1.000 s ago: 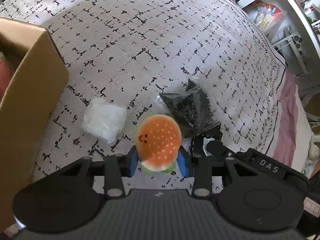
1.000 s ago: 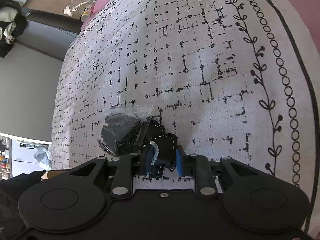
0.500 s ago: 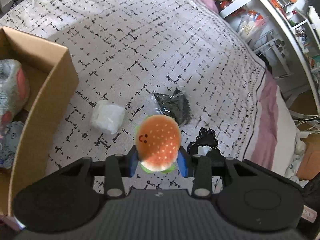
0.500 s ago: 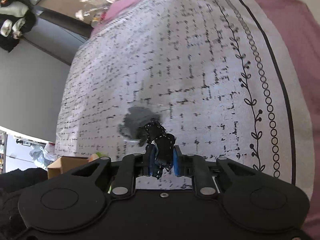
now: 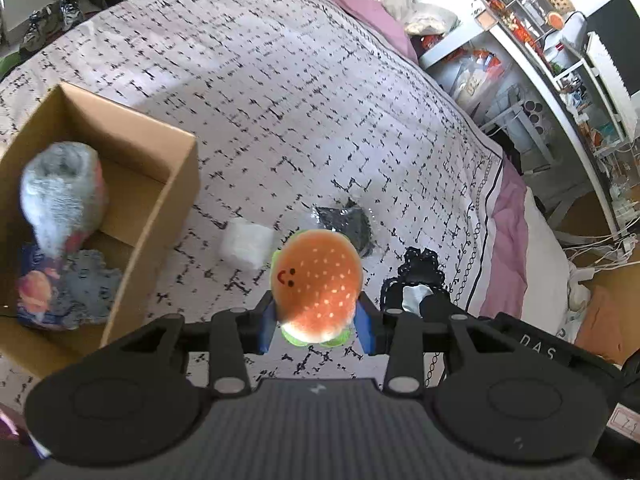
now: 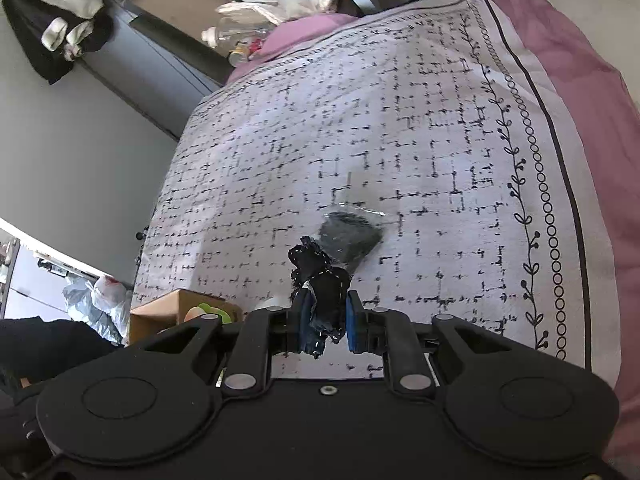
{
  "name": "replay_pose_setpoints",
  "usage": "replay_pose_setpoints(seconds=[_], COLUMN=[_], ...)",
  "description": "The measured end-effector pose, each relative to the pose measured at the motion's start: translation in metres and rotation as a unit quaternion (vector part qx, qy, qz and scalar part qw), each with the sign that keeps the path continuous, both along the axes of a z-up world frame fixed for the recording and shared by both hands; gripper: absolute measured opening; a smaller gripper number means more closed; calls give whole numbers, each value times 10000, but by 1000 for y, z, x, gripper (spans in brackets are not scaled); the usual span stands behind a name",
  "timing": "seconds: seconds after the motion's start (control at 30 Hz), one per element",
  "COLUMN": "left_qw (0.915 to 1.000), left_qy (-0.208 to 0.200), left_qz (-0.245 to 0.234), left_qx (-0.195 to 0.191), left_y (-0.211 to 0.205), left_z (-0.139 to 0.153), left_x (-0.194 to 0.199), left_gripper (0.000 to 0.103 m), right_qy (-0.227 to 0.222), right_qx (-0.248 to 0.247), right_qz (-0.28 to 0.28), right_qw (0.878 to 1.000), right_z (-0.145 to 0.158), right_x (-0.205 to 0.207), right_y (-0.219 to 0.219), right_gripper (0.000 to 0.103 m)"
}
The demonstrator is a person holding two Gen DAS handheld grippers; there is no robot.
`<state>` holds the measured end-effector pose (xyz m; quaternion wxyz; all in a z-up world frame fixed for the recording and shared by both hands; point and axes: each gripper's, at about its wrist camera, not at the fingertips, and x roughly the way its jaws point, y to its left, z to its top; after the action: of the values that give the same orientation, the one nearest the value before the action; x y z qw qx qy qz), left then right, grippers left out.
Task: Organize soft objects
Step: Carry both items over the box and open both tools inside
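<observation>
The left gripper [image 5: 318,322] has its fingers clamped on a burger plush [image 5: 316,284], pinching it low down near the green lettuce edge, so most of the toy stands proud above the blue pads. The right gripper [image 6: 329,322] has its fingers squeezed nearly together on a black lace cloth [image 6: 320,280], with a loose frill sticking up past the pads. Both loads hang in the air above the bed [image 5: 280,100]. The box [image 5: 176,184] sits on the bed to the left, with fluffy things already inside it. Two items lie on the bed beside each other, near the box: a white packet [image 5: 246,246] and a dark bag [image 6: 350,236] in clear wrap.

The likely next step is carrying both loads over to the box. The plush is round and squashy, and held so low it could roll or pop out from between the pads if the hand swings fast. The cloth is thin and limp; a small bite on it might slip, and its trailing frill could snag on the box wall. Both grippers converging on one opening may also bump each other, since in the left view they are close together.
</observation>
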<state>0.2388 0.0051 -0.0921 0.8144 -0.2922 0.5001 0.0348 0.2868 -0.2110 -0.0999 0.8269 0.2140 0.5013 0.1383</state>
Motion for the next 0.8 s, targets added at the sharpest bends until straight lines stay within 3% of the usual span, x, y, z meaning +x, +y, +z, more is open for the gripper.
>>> replay_pose_setpoints(seconds=[0.8], left_qw=[9987], left_qy=[-245], left_qz=[456], left_qx=[-42], left_y=[86], left_z=[22], left_x=[-54], left_gripper=[40], right_qy=[-307], right_qx=[-91], right_qz=[343], right_qw=[9989], right_z=[34], right_x=[-37], right_y=[75], right_gripper=[18])
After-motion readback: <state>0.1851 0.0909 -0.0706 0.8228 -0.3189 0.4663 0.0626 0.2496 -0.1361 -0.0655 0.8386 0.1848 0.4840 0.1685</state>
